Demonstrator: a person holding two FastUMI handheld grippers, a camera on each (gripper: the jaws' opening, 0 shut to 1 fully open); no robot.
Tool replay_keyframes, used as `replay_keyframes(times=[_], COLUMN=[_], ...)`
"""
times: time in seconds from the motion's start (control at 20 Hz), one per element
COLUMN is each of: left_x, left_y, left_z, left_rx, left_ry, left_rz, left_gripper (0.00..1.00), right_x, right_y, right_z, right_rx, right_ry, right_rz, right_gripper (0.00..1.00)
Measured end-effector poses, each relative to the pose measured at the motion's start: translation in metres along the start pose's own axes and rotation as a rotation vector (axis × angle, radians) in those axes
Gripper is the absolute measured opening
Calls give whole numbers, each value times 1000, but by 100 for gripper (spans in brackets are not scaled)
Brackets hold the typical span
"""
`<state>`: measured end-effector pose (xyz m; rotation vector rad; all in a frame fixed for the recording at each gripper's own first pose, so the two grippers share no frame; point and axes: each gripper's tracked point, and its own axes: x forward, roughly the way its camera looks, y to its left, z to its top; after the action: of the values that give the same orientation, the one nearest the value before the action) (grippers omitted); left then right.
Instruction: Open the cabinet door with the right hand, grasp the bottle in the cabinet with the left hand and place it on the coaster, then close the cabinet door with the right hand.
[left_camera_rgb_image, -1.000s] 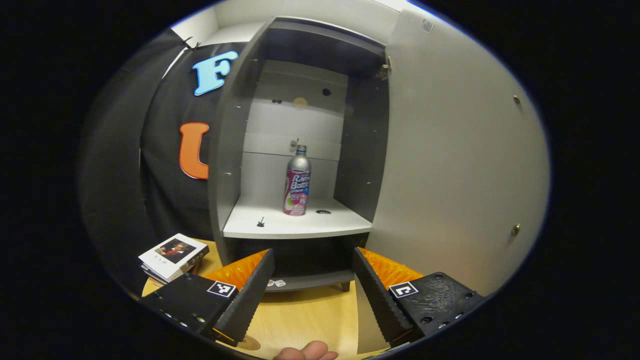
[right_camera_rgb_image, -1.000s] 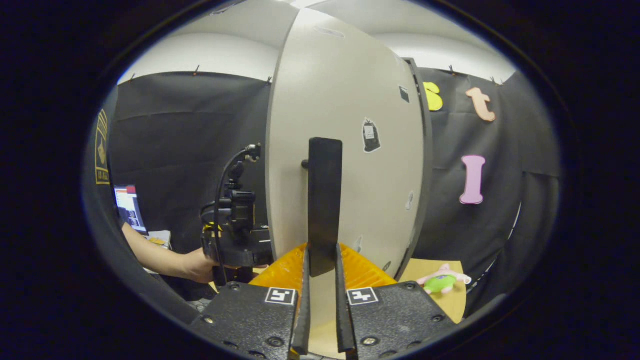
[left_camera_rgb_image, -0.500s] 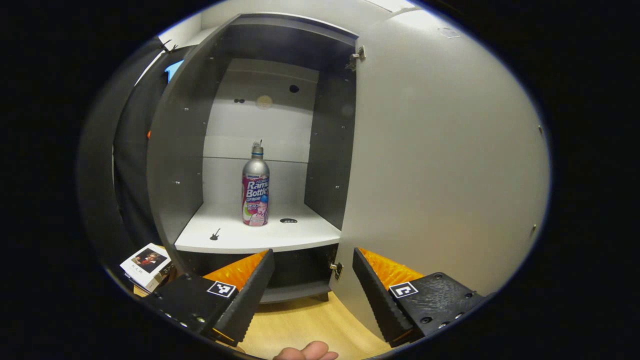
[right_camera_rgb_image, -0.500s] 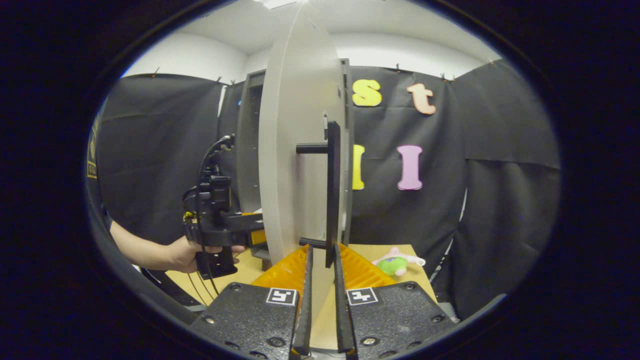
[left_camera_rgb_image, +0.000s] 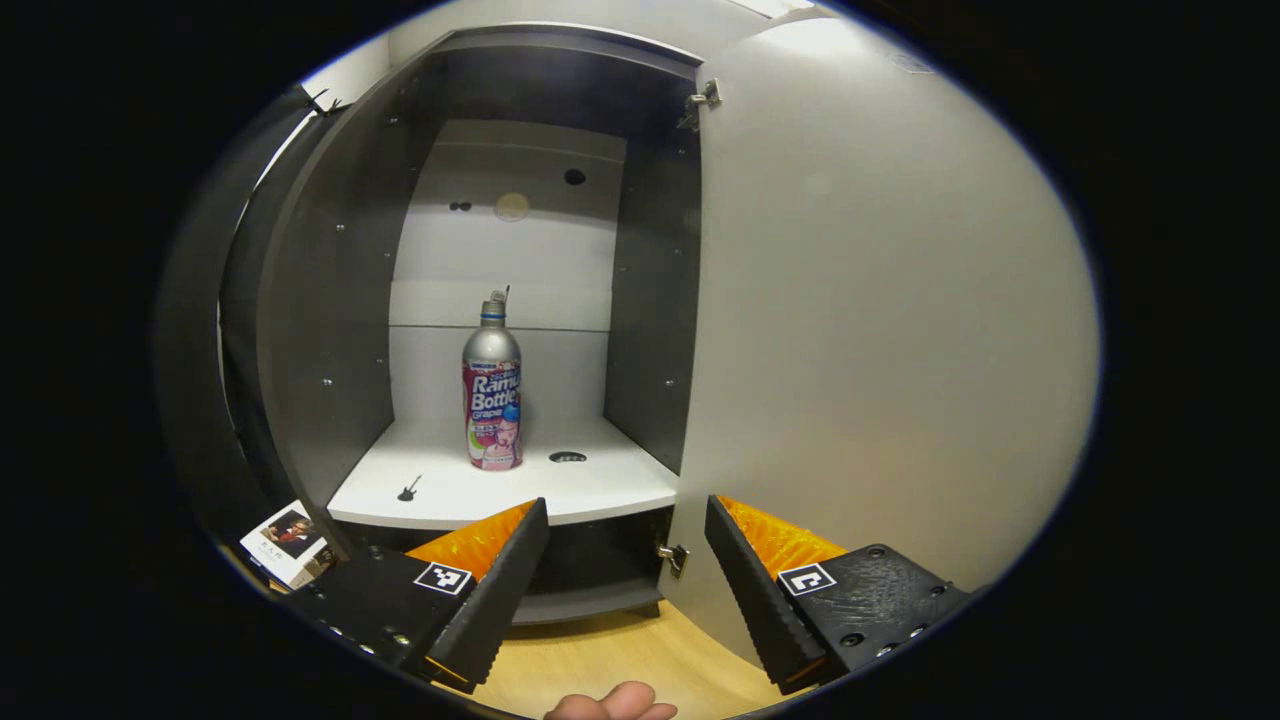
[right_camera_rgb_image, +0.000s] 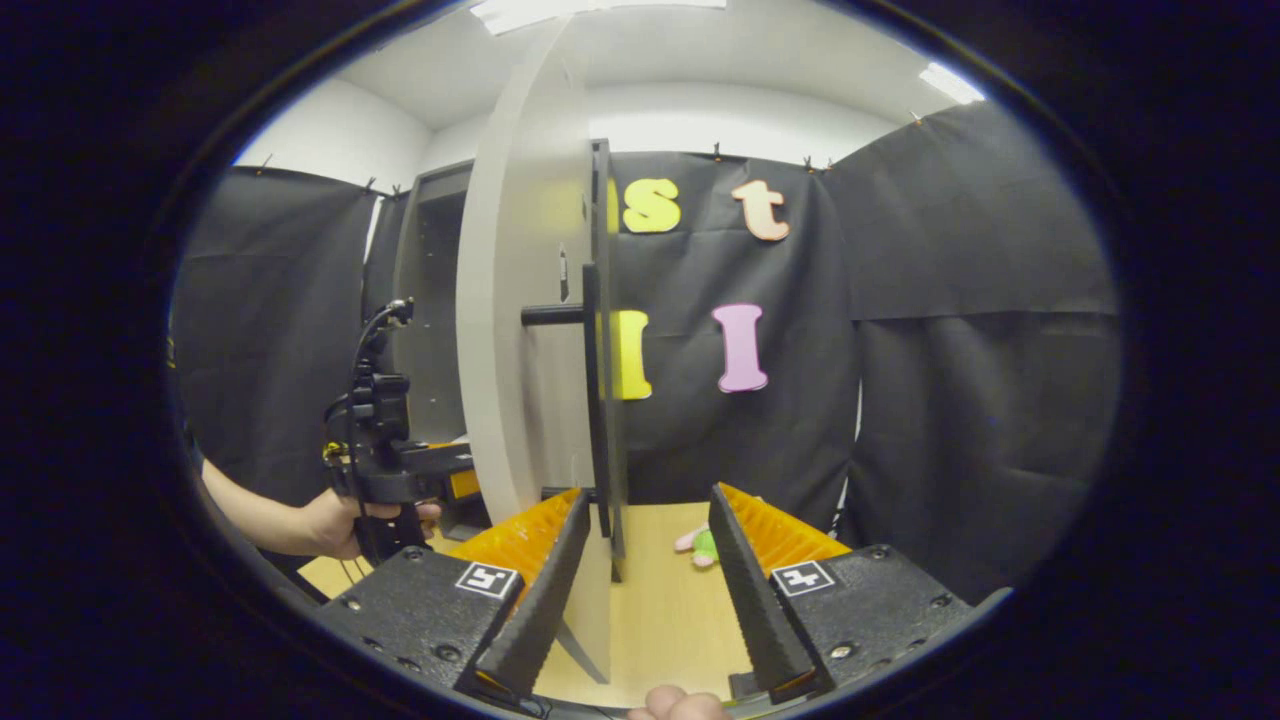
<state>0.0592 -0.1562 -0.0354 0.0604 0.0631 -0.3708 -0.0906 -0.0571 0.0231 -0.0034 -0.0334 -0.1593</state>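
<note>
Cabinet (left_camera_rgb_image: 330, 330) standing on a pale wooden table (left_camera_rgb_image: 610, 660), dark side walls and a lighter back panel, seen in the left gripper view with its interior exposed. Cabinet door (left_camera_rgb_image: 880, 330) swung wide, its plain pale inner face taking the right half of that view, hinges at its top and bottom edge; in the right gripper view the same door (right_camera_rgb_image: 510, 330) seen nearly edge-on, with a long dark bar handle (right_camera_rgb_image: 592, 400) standing off its outer face. White shelf (left_camera_rgb_image: 590, 490) inside, carrying the bottle (left_camera_rgb_image: 491, 395) upright near the middle toward the back, apart from both side walls. Silver body, blue band at the neck, pink wrap printed "Ramu Bottle" and "Grape" below it; smaller print unreadable. Left gripper (left_camera_rgb_image: 627, 575) in front of and below the shelf, fingers spread wide with nothing between them, well short of the bottle. Right gripper (right_camera_rgb_image: 640, 590) also spread wide and gripping nothing, the handle's lower end just inside its left finger, contact not clear. Farther off in the right gripper view, the left gripper (right_camera_rgb_image: 385, 465) held by a hand at the cabinet's front. Book (left_camera_rgb_image: 288, 535) with a portrait cover on the table left of the cabinet, its writing too small to read. Small pink and green plush toy (right_camera_rgb_image: 700, 543) on the table beyond the door. Tiny guitar sticker (left_camera_rgb_image: 407, 490) on the shelf's front left.
</note>
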Motion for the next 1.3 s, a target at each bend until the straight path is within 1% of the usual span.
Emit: replay_keyframes(times=[0.05,0.1,0.15,0.25,0.3,0.4,0.45,0.6,0.75,0.8,0.95,1.0,1.05,1.1,1.15,1.25,1.3], left_x=[3,8,14,27,36,55,63,90,116,124,144,150,155,161,168,180,186], left_y=[7,16,25,49,59,71,76,91,96,98,113,117,120,124,130,146,151], left_z=[4,10,16,27,33,44,48,52,54,53,53,54,52,54,55,58,56], left_rx=[-1,1,3,18,18,-5,-7,45,89,99,102,87,66,52,59,85,74], left_ry=[-12,-24,-34,-43,-51,-73,-80,-87,-103,-100,-103,-108,-112,-118,-118,-124,-115], left_rz=[21,45,70,142,167,185,195,220,242,255,324,335,343,347,354,407,409], left_gripper=[100,95,95,95,95,95,95,95,95,95,96,89,96,96,96,96,96], right_x=[-3,-6,-7,-10,-8,-3,-1,0,1,1,3,3,2,2,3,4,4], right_y=[0,3,4,3,3,0,2,-1,1,1,-1,0,1,1,0,0,1], right_z=[-1,-1,-6,-8,-7,-6,-7,-5,-5,-5,-5,-5,-6,-4,-5,-5,-5], right_rx=[20,47,69,113,130,148,143,100,90,86,78,95,102,100,97,102,98], right_ry=[-8,-19,-19,-25,-23,-15,-7,-4,2,5,16,20,24,24,27,36,40], right_rz=[8,21,25,28,30,32,35,21,21,21,29,30,32,34,35,39,44], right_gripper=[85,91,93,94,94,93,94,94,95,94,94,94,94,94,94,94,94])
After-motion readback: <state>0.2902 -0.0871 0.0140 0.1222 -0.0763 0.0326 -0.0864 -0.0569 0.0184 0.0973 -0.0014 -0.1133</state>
